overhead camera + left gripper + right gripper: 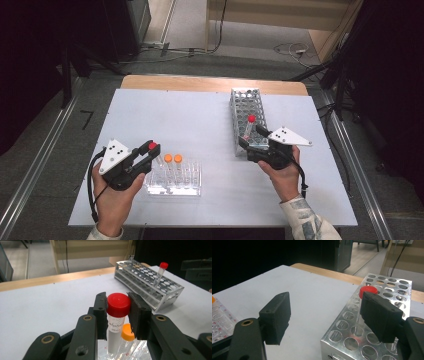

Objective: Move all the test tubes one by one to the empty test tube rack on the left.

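Left gripper nearly closed, jaws pressed flat against both sides of the red cap of a tube, holding it upright over the clear plastic rack at the near left of the surface. Tube body pale and translucent, printed with dark lettering, lower end down among the clear rack's wells; cap glossy, round, ribless from this side. Just beyond it in the left gripper view, an orange-capped tube standing in the same rack; from the high view, two orange caps side by side at the rack's far edge. Right gripper wide open, nothing between the jaws: matte black rectangular pads, the left one over bare surface, the right one over the near end of the metal rack. Whether that right pad touches the rack or the tube behind it cannot be told. Metal rack long, silvery and brushed, its top punched with rows of round holes, lying lengthwise at the right, running near to far. A second red-capped tube leaning in one of its near holes, slim and clear. Surface itself smooth, matte, pale grey-white, edged at the far side by a strip of light wood.
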A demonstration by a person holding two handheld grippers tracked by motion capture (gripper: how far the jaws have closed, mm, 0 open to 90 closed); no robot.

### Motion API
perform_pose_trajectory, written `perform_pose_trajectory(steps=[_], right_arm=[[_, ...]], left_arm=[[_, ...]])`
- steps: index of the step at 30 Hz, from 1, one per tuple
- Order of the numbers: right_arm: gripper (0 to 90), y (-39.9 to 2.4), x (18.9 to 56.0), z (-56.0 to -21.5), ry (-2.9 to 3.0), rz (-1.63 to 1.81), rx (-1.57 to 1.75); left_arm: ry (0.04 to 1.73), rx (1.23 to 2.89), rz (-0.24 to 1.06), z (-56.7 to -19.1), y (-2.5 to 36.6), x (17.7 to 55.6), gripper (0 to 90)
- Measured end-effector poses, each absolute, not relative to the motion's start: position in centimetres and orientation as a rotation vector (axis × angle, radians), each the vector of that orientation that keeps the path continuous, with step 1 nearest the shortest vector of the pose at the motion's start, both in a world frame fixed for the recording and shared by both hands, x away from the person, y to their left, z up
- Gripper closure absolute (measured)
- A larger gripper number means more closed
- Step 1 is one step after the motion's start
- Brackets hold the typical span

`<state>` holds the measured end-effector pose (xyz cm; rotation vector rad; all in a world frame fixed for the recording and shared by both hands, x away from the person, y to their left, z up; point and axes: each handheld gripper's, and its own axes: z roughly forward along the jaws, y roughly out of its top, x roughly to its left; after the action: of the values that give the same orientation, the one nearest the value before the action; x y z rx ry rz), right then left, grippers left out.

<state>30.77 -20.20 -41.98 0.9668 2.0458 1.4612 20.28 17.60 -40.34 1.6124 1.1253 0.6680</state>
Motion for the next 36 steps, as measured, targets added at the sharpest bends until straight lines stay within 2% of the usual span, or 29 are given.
perform_pose_trajectory(steps=[24,29,36], right_arm=[[23.1,-20.2,30.8,-42.2,2.053,1.455,0.973],[23.1,-20.2,30.8,-42.2,2.054,1.454,0.975],[23.1,-20.2,30.8,-42.2,2.052,1.455,0.976]], left_arm=[[1.146,1.65,0.634,-42.2,17.2,20.5,70.1],[1.143,1.655,0.62,-42.3,17.1,20.6,66.3],[1.142,1.643,0.622,-42.2,17.2,20.5,65.7]])
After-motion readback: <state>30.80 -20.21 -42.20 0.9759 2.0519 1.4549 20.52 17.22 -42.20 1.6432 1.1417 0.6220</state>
